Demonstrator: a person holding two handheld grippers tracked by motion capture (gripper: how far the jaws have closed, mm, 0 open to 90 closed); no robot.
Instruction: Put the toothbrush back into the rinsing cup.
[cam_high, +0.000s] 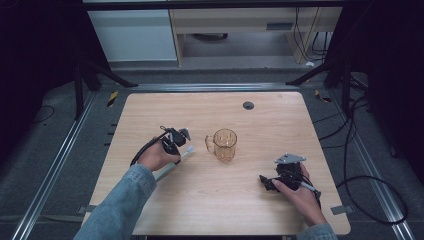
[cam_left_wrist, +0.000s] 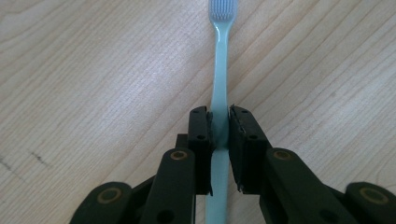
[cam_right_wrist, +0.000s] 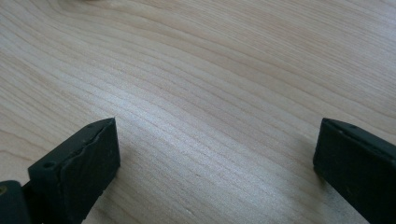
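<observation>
A pale mint toothbrush (cam_left_wrist: 219, 60) lies low over the wooden table (cam_high: 240, 205), and my left gripper (cam_left_wrist: 220, 116) is shut on the middle of its handle. Its bristle head (cam_left_wrist: 223, 9) points away from the jaws. From above, the left gripper (cam_high: 172, 145) sits left of centre, with the toothbrush (cam_high: 186, 154) sticking out towards a clear glass mug (cam_high: 224, 145). The mug stands upright in the middle, its handle facing the left gripper. My right gripper (cam_high: 265, 182) rests near the front right, open, and its jaws (cam_right_wrist: 215, 140) stand wide apart over bare wood.
A dark round grommet (cam_high: 248, 105) sits in the table near the far edge. Black stand legs (cam_high: 105, 75) and cables (cam_high: 360, 180) lie on the floor around the table. A pale cabinet (cam_high: 135, 35) stands beyond.
</observation>
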